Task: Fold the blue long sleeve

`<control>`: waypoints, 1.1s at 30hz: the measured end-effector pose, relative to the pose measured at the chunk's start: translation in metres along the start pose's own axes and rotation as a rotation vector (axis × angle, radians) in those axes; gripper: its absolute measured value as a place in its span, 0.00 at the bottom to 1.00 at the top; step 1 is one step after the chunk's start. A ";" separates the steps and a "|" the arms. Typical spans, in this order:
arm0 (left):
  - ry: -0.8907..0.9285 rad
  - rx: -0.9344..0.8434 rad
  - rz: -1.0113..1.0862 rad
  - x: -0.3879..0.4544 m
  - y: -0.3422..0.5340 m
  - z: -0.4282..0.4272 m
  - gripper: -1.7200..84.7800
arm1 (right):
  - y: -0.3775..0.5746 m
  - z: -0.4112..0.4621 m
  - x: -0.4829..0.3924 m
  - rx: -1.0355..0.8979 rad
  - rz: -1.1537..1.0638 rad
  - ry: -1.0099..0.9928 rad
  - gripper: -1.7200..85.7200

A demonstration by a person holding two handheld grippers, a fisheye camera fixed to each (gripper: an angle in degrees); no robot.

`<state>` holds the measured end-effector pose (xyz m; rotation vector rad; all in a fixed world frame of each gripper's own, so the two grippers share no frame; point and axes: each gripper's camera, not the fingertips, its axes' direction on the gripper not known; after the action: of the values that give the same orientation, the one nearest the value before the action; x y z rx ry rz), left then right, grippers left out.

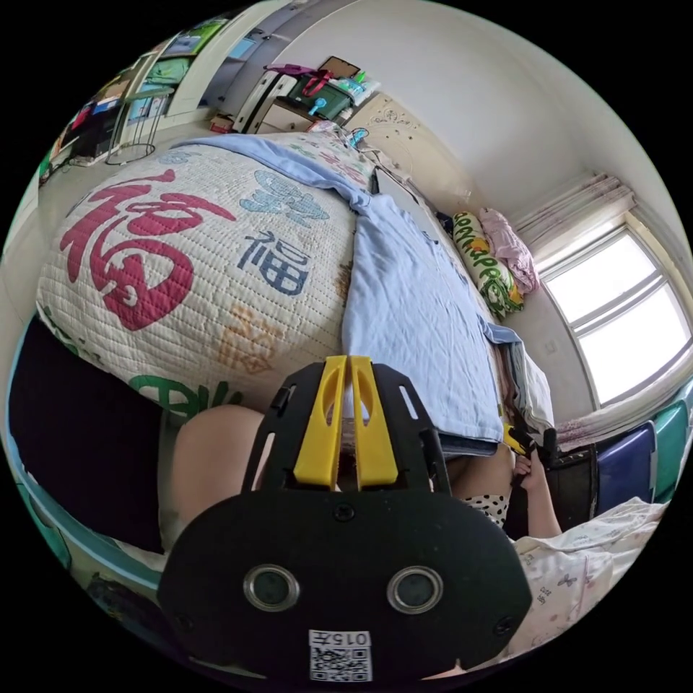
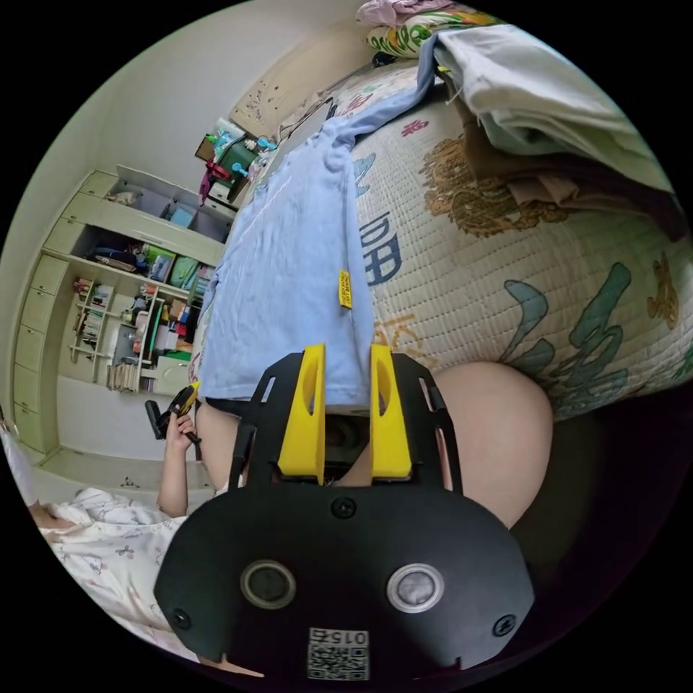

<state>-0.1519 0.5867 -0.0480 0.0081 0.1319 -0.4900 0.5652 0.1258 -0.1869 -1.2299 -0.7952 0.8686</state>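
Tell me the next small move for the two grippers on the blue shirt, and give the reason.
Probably close the right gripper on the hem of the blue shirt. Its jaws stand apart with the hem edge between them, while the left gripper looks nearly shut at the hem's other corner. The shirt lies flat on the quilt, ready to lift.

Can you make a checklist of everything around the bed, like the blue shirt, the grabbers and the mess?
Surface: quilted bedspread with big printed characters.
Job's things: blue long sleeve spread flat on the bed, hem at the near edge.
Clutter: stack of folded clothes; pillow.
Grippers: left gripper jaws nearly together; right gripper open at the hem.
Cables: nothing seen.
Surroundings: window; shelves.
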 end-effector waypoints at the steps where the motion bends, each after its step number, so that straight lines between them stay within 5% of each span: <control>1: -0.004 0.001 -0.001 0.001 -0.002 -0.006 0.03 | 0.002 -0.002 0.002 0.003 0.009 0.009 0.11; 6: -0.023 -0.081 -0.008 0.004 -0.016 -0.010 0.09 | 0.006 -0.007 0.006 -0.021 0.010 -0.007 0.07; 16: -0.098 0.013 0.076 0.052 -0.032 -0.080 0.02 | 0.033 -0.031 -0.008 0.060 -0.013 0.112 0.02; 26: -0.290 -0.112 0.141 0.104 -0.059 -0.083 0.02 | 0.042 0.021 -0.054 -0.095 -0.146 0.408 0.02; 33: -0.328 -0.193 0.154 0.135 -0.081 -0.081 0.02 | 0.050 0.034 -0.066 -0.103 -0.161 0.420 0.02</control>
<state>-0.0817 0.4548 -0.1435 -0.2483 -0.1424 -0.3177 0.4990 0.0876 -0.2340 -1.3598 -0.5920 0.4204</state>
